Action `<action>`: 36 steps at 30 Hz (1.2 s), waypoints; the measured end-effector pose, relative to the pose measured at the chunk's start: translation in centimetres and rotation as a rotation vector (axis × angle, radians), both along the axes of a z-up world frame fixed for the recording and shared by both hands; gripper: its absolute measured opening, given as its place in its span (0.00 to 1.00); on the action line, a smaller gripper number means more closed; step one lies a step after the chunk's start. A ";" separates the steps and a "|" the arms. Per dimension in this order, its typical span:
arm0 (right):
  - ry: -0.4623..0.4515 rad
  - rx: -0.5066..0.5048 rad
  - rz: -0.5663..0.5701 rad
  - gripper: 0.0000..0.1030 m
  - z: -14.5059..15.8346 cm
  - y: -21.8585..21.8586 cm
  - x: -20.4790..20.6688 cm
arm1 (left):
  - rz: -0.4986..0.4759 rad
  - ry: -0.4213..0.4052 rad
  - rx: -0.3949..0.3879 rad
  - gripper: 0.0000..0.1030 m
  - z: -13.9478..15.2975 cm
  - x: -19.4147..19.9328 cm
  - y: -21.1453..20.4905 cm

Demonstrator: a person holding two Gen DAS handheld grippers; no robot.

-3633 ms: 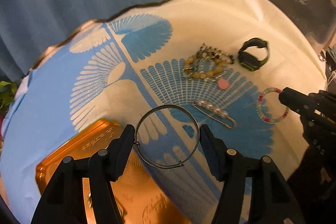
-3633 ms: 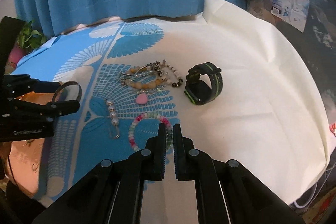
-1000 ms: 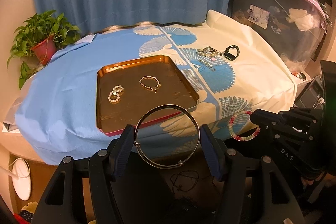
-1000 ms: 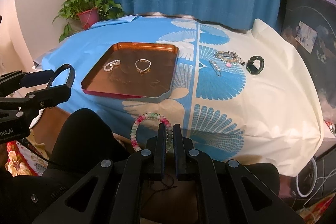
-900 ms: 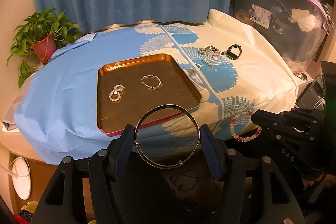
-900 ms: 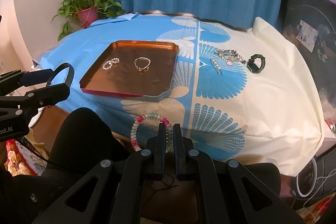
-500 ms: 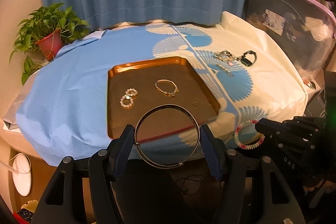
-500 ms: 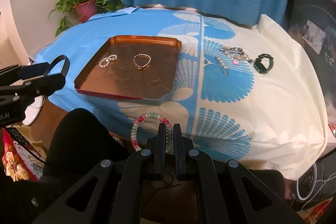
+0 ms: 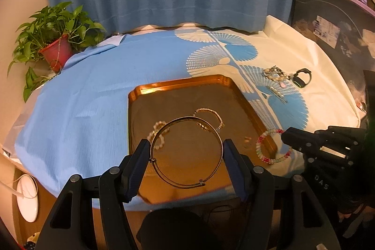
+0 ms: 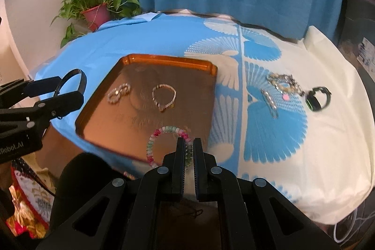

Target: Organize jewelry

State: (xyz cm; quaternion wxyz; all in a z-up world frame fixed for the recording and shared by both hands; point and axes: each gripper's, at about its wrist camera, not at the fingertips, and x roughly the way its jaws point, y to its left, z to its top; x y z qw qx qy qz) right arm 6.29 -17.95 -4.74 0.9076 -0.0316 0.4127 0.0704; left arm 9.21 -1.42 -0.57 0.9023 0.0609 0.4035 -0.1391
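We see a copper-orange tray (image 9: pixel 243 95) ahead of our black jaws, lying on a sky-blue and cream cloth (image 10: pixel 293 132) printed with blue and white fan shapes, with a pink, white and pale-green beaded bracelet (image 10: pixel 164 132) between the right jaws.

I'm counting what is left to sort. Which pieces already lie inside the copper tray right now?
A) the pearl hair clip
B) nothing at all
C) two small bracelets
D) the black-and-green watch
C: two small bracelets lie on the copper tray; the thin bangle in the left tongs and the beaded bracelet in the right tongs are not set down.
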 end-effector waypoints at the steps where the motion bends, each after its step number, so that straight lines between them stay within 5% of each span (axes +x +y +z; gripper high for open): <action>1: 0.005 0.000 -0.001 0.06 -0.2 0.1 0.6 | 0.003 0.002 0.002 0.57 -0.2 0.5 0.0; 20: 0.062 0.027 0.020 0.06 -3.5 1.4 7.1 | 0.016 0.074 0.035 0.59 -3.7 6.3 -0.2; 21: 0.058 0.037 0.012 0.07 -3.6 1.3 7.3 | 0.015 0.084 0.036 0.61 -3.9 6.6 -0.2; 22: 0.054 0.043 0.000 0.08 -3.6 1.2 7.6 | 0.021 0.094 0.042 0.75 -4.2 6.9 -0.3; 23: 0.060 0.044 -0.014 0.12 -3.7 1.0 7.9 | 0.031 0.097 0.049 0.93 -4.3 7.0 -0.2; 24: 0.080 0.038 -0.025 0.29 -4.0 0.9 8.3 | 0.054 0.089 0.060 0.98 -4.4 7.1 -0.1; 25: 0.097 0.032 -0.034 0.42 -4.2 0.7 8.5 | 0.073 0.075 0.067 0.99 -4.4 7.1 0.1; 26: 0.108 0.026 -0.050 0.66 -4.5 0.5 8.5 | 0.093 0.061 0.076 0.99 -4.4 6.9 0.3; 27: 0.101 0.023 -0.064 0.71 -4.6 0.2 8.2 | 0.105 0.060 0.084 0.99 -4.6 6.8 0.5; 36: 0.112 0.026 -0.079 0.71 -4.4 -1.0 3.3 | 0.085 0.118 0.074 0.99 -5.5 1.2 0.7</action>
